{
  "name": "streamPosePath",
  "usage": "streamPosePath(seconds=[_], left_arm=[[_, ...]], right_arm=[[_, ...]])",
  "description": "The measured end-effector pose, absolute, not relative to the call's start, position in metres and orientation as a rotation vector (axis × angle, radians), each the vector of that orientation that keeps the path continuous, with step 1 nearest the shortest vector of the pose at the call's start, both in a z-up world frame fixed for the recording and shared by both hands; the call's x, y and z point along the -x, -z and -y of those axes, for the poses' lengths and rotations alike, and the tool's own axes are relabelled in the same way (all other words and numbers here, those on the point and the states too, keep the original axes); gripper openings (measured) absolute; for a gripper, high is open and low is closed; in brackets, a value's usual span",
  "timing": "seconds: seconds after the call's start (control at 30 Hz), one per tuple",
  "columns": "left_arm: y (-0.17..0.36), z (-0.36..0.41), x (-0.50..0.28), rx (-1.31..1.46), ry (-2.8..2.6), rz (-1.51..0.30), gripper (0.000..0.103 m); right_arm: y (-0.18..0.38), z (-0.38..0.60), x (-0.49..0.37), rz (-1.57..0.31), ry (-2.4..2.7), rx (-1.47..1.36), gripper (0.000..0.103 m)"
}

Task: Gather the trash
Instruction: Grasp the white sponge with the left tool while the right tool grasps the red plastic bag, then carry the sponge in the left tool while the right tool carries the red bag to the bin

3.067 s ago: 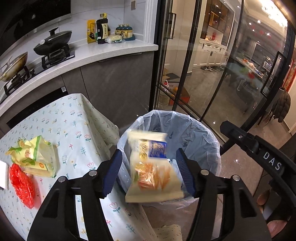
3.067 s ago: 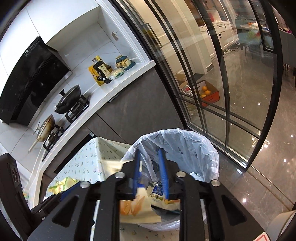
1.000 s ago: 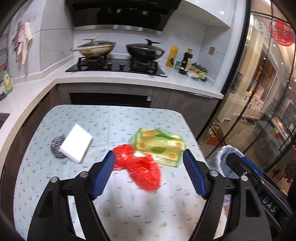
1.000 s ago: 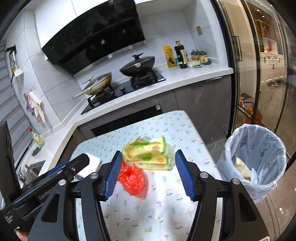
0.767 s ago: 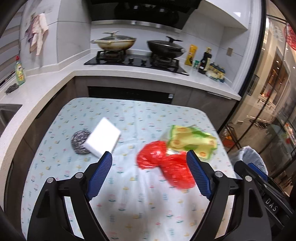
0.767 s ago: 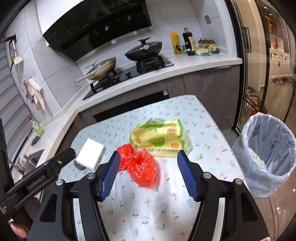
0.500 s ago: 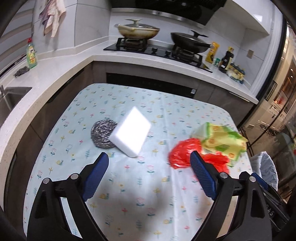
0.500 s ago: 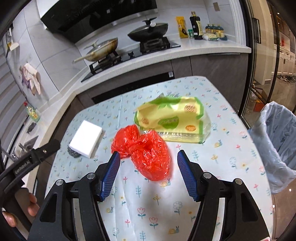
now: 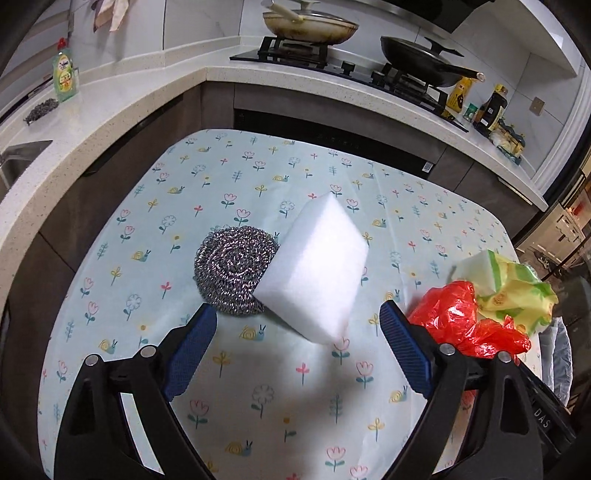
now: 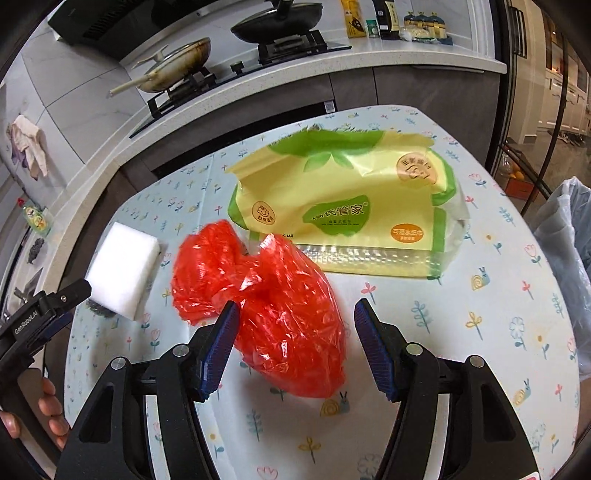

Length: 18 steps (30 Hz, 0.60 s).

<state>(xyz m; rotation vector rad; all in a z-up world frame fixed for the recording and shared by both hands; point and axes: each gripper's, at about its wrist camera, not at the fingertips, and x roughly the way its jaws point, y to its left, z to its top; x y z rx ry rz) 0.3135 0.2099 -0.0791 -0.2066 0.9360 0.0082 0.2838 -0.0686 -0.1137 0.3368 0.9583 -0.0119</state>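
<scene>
A crumpled red plastic bag (image 10: 269,306) lies on the flowered tablecloth (image 10: 480,325). My right gripper (image 10: 295,343) is open, its fingers either side of the bag's near end. A yellow-green tissue pack (image 10: 351,206) lies just behind the bag. My left gripper (image 9: 295,350) is open and empty, just short of a white sponge block (image 9: 314,269) that leans on a steel wool scourer (image 9: 232,266). The red bag (image 9: 465,321) and the pack (image 9: 513,288) show at the right of the left wrist view. The sponge (image 10: 125,273) shows left in the right wrist view.
A bin lined with a clear bag (image 10: 569,266) stands off the table's right edge. A counter with a hob, a wok (image 9: 306,26) and a black pan (image 9: 417,59) runs behind the table. A dish soap bottle (image 9: 65,75) stands at the far left.
Both grippers have moved down and closer to the table. The left has swung left onto the sponge and scourer. The right has closed in around the red bag.
</scene>
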Motion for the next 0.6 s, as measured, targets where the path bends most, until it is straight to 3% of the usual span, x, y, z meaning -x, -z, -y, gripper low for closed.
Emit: streamPosePath(seconds=[0.17, 0.27, 0.33, 0.4, 0.6], left_arm=[[0.091, -0.207, -0.33, 0.205, 0.007, -0.952, 0.085], [0.095, -0.205, -0.335, 0.212, 0.027, -0.964, 0.071], [0.096, -0.202, -0.335, 0.203, 0.037, -0.973, 0.053], [0.095, -0.199, -0.333, 0.2, 0.05, -0.979, 0.043], [0.082, -0.188, -0.314, 0.185, 0.065, -0.94, 0.037]], right_arm=[[0.125, 0.062, -0.289, -0.966, -0.018, -0.334, 0.063], [0.128, 0.061, -0.29, -0.966, -0.049, -0.344, 0.05], [0.127, 0.06, -0.289, -0.96, -0.066, -0.342, 0.042], [0.123, 0.058, -0.287, -0.955, -0.078, -0.341, 0.032], [0.107, 0.051, -0.275, -0.925, -0.117, -0.337, 0.017]])
